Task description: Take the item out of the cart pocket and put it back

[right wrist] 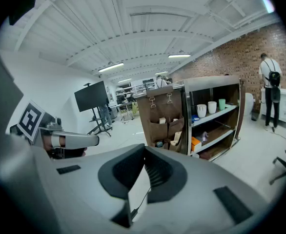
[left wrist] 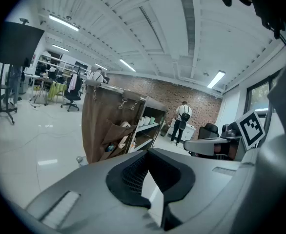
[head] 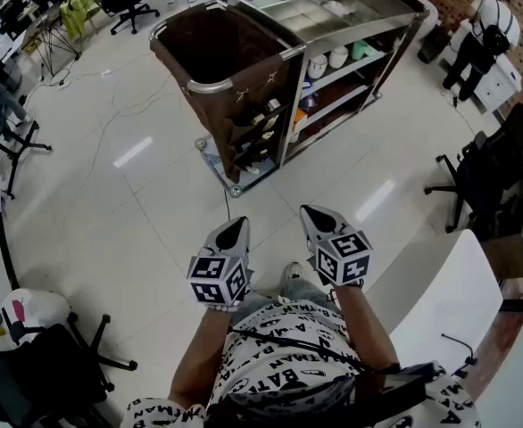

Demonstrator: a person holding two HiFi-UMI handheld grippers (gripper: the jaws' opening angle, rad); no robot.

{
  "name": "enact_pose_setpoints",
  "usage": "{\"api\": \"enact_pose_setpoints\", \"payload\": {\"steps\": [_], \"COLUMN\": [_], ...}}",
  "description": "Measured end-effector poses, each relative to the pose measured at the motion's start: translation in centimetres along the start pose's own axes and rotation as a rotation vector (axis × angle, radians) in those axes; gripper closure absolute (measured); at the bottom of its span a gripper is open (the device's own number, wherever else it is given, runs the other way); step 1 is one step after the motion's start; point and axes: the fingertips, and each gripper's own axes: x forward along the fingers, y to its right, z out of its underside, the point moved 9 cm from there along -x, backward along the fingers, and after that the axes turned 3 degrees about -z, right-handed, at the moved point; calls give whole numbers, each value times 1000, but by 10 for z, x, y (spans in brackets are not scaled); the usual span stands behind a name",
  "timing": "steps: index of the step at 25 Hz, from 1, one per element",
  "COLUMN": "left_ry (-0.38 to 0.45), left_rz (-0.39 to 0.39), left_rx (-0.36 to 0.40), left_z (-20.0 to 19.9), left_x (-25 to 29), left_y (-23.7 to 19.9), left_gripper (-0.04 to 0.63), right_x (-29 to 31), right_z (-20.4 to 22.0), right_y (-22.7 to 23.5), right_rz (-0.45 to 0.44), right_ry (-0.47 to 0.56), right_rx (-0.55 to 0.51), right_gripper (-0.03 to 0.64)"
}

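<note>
White floor (head: 110,194), cart pockets (right wrist: 176,127) holding items (right wrist: 162,120), shelf (right wrist: 220,115) with cups (right wrist: 201,110)

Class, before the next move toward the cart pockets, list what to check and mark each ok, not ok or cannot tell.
1. Left gripper empty: ok, jaws together.
2. Right gripper empty: ok, jaws together.
3. Cart within reach: not ok, it stands well ahead.
4. Pockets in sight: ok, on the cart's side.
5. Items in pockets: ok, several show.
</note>
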Motion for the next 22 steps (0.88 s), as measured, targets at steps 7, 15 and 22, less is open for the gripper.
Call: {"api": "enact_pose_setpoints", "payload": {"steps": [7,15,22], "left_ry": [-4,-32,-54], "left_rz": [15,72,56], "left_rx": [3,35,39], "left_z": [1,2,-1], "left_x": [-8,-3,15], "left_y": [-5,-7,-16], "left_gripper": [594,594,594], "right_x": [0,1,32], "right_z": [-1,13,15], "right_y": [-14,-12,13], "right_rz": [1,50,41], "right_ry": [44,42,10], "right_rx": [-10,1,26], "right_gripper": [592,592,488]}}
